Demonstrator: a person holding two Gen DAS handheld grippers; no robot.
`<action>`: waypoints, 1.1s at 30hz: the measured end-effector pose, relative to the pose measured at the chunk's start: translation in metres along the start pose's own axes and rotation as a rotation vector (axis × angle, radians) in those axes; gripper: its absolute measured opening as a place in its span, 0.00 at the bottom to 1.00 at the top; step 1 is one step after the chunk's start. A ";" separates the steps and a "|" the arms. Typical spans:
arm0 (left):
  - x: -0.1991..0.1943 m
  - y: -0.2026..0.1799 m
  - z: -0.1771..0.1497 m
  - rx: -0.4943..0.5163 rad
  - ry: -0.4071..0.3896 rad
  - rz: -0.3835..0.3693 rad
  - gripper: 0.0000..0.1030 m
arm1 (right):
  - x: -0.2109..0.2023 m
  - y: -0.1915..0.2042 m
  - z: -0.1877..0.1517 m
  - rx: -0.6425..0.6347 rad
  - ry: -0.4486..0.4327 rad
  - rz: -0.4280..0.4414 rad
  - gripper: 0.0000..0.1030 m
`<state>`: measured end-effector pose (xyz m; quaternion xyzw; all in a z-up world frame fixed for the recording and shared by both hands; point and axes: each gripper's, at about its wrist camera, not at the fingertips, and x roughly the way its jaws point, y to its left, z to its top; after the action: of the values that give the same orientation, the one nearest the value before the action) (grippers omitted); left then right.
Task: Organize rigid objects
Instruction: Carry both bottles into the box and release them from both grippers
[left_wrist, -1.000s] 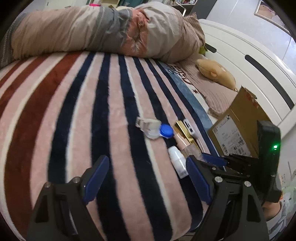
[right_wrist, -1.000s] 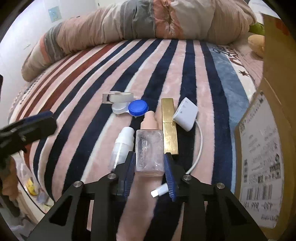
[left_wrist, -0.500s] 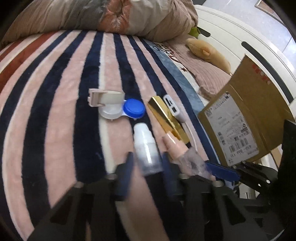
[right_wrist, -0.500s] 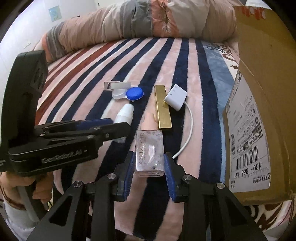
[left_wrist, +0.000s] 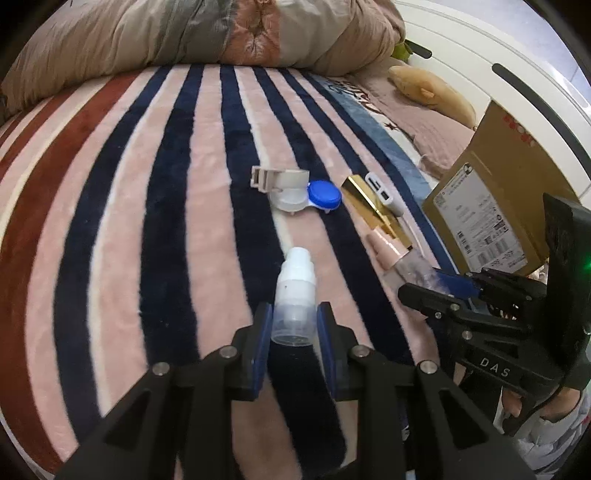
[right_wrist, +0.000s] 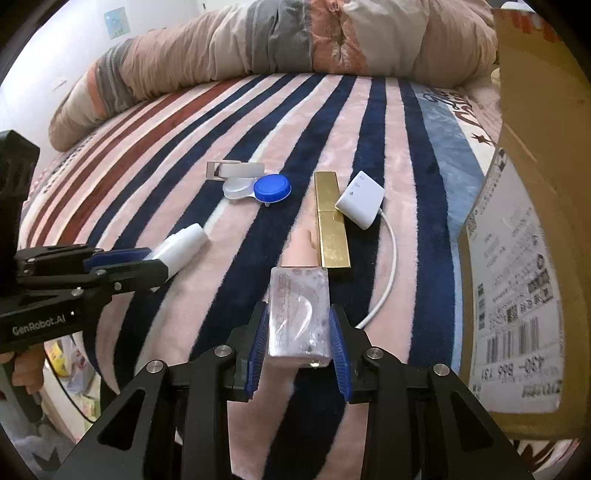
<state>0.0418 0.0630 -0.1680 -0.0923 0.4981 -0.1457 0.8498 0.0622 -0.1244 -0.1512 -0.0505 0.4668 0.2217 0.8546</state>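
Now both tools are loaded; our left gripper (left_wrist: 293, 332), which a second ago stood with its fingers wide apart over the striped blanket (left_wrist: 122, 206), has swung in and closed on the base of the small white spray bottle (left_wrist: 295, 291); nozzle points to 12 o'clock in the left wrist view.

Our right gripper (right_wrist: 298, 338) stays clamped on the clear foundation bottle (right_wrist: 299, 314), peach cap toward 12 o'clock; grip unchanged over the last second, though the bottle has drawn back from the gold bar (right_wrist: 331, 221) and now only its cap end sits just beside it.

Still lying on the blanket, right wrist view: contact lens case (right_wrist: 258, 190) with blue lid at 11 o'clock from the foundation bottle; a white clip (right_wrist: 234, 170) touching its far side; the white adapter (right_wrist: 360, 199) at 1 o'clock, overlapping the bar's right edge, cable trailing toward us.

Cardboard box (right_wrist: 517, 277) stands at 3 o'clock, shipping label facing us; opening not visible.

Reading: two grasps secured, so a paired carry looks set; we judge the box the likely destination, unconfirmed. Four items remain. Spray bottle is held low on its round base; it could pivot if lifted fast.
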 end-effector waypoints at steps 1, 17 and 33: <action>0.004 -0.001 -0.001 -0.006 0.001 0.000 0.21 | 0.002 0.000 0.000 0.000 0.002 0.001 0.27; -0.032 -0.020 0.011 0.011 -0.142 0.056 0.21 | -0.051 0.018 0.015 -0.083 -0.162 0.040 0.26; -0.134 -0.154 0.071 0.277 -0.363 -0.127 0.21 | -0.197 -0.052 0.020 0.006 -0.503 -0.082 0.26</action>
<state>0.0185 -0.0356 0.0228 -0.0308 0.3053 -0.2470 0.9192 0.0082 -0.2306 0.0148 -0.0102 0.2375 0.1911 0.9524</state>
